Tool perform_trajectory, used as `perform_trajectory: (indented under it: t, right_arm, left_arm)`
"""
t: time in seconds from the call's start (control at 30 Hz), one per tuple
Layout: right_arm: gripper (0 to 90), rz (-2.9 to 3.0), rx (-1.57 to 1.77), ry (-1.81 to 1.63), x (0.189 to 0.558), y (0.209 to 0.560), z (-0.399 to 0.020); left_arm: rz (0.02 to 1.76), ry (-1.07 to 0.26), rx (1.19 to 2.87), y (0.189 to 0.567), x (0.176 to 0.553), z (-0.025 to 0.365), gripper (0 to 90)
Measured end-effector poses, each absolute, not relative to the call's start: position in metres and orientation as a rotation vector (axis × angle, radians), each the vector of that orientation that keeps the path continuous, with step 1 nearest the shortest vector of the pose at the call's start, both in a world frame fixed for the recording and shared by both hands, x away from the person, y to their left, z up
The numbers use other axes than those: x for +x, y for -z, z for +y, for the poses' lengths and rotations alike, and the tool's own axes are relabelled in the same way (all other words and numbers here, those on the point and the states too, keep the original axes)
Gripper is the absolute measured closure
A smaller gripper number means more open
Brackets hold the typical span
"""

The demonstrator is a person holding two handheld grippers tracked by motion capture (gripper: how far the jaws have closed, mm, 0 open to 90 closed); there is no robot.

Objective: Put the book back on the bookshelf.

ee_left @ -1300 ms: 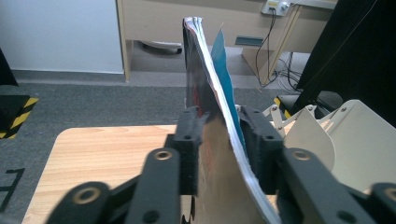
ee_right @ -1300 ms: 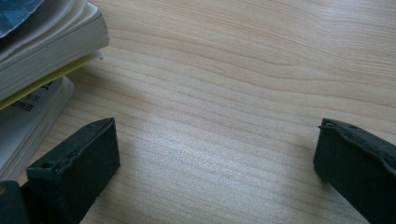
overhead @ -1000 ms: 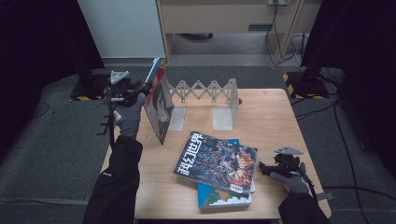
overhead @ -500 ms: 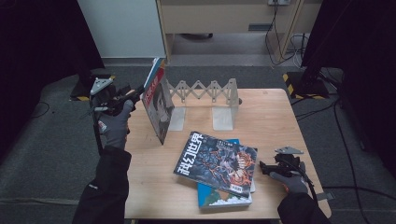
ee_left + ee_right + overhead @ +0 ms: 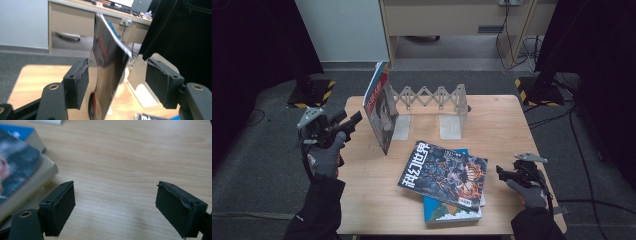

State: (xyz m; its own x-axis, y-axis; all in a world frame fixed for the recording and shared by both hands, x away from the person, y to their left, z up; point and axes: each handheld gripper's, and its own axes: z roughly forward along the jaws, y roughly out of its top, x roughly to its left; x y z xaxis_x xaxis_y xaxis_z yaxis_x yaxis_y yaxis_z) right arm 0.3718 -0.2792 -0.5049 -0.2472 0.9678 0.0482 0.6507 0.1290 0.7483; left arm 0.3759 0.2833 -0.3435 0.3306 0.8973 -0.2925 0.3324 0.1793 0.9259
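A magazine [image 5: 381, 112] stands on edge, leaning at the left end of a grey folding book rack [image 5: 432, 95]. My left gripper [image 5: 348, 120] hovers to its left, off the table's left edge. Its jaws have just been opening and hold nothing. In the left gripper view the standing magazine [image 5: 107, 57] shows beyond that gripper [image 5: 117, 80]. My right gripper [image 5: 502, 172] sits at the table's front right, beside a flat dark-covered magazine [image 5: 444, 175]. Its jaws have just been closing a little and stand open over bare wood [image 5: 116, 205].
The flat magazine lies on a blue book [image 5: 447, 212] near the front edge; the stack's corner [image 5: 20, 175] is left of my right gripper's jaws. The rack's white end plate [image 5: 136, 72] stands behind the upright magazine. A wooden desk [image 5: 452, 20] is beyond the table.
My left gripper has let go of the standing magazine and drawn back to the left and down. The magazine stays upright. My right gripper stays near the same spot.
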Motion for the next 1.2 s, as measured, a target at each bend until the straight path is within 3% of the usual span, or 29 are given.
perform_trajectory:
  t: [0.63, 1.2]
  right_arm:
    - [20.1, 1.924, 1.519, -1.079, 0.356, 0.476, -0.275]
    - [22.3, 2.004, 1.464, -1.147, 0.349, 0.467, -0.244]
  left_arm:
    - [1.284, -0.44, 1.549, 0.433, 0.353, 0.268, 32.4]
    - [1.253, -0.272, 1.699, 0.474, 0.356, 0.224, 31.8]
